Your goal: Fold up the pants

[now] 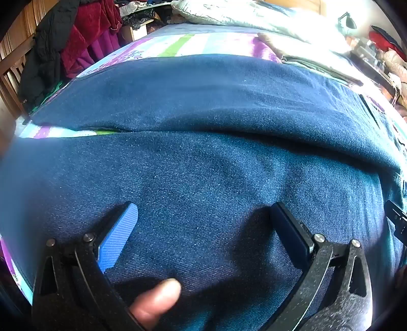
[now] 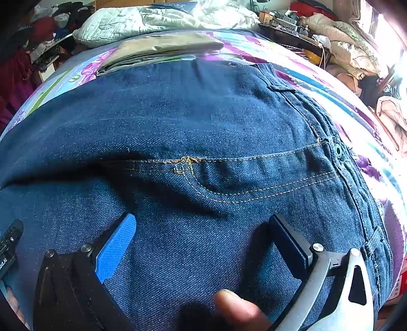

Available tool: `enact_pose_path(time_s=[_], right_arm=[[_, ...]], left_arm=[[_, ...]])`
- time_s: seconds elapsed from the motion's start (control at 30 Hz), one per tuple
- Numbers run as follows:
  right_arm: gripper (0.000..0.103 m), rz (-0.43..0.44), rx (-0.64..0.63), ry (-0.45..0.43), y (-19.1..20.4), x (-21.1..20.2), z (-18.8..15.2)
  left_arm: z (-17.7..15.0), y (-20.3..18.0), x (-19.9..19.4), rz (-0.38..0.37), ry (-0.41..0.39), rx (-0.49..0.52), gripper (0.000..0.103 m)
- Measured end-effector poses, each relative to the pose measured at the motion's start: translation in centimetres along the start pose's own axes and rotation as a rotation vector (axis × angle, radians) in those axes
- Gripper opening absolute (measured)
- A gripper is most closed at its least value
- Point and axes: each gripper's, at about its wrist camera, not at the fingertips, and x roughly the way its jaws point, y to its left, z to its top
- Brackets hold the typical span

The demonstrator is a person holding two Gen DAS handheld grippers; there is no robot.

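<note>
Dark blue jeans (image 1: 203, 157) lie spread across a bed, filling both views. In the left wrist view the two legs run side by side with a slit of bedsheet between them. My left gripper (image 1: 203, 211) stands open just above the near leg, nothing between its fingers. The right wrist view shows the jeans (image 2: 203, 122) at the fly and waistband, with orange stitching and a button (image 2: 338, 150). My right gripper (image 2: 203, 221) is open above the denim below the fly. A person's thumb (image 2: 236, 310) shows at the bottom of each view.
The bedsheet (image 1: 178, 45) is flowered, purple, green and white. A folded khaki garment (image 2: 162, 48) lies beyond the jeans, a pale quilt (image 2: 152, 20) behind it. Clothes hang on a wooden rail (image 1: 71, 43) at left. Cluttered piles (image 2: 351, 51) stand at right.
</note>
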Motion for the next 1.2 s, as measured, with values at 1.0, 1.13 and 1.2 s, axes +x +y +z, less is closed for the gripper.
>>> enact_pose_path(time_s=[1.0, 1.13, 1.2], right_arm=[[0.103, 0.018, 0.012, -0.003, -0.2, 0.1, 0.0], [0.103, 0.017, 0.011, -0.003, -0.2, 0.1, 0.1], [0.103, 0.017, 0.011, -0.003, -0.1, 0.2, 0.1]], left_arm=[[0.0, 0.1, 0.0, -0.001, -0.001, -0.001, 0.103], [0.0, 0.5, 0.1, -0.002, -0.002, -0.001, 0.103], [0.0, 0.3, 0.0, -0.002, -0.002, -0.002, 0.103]])
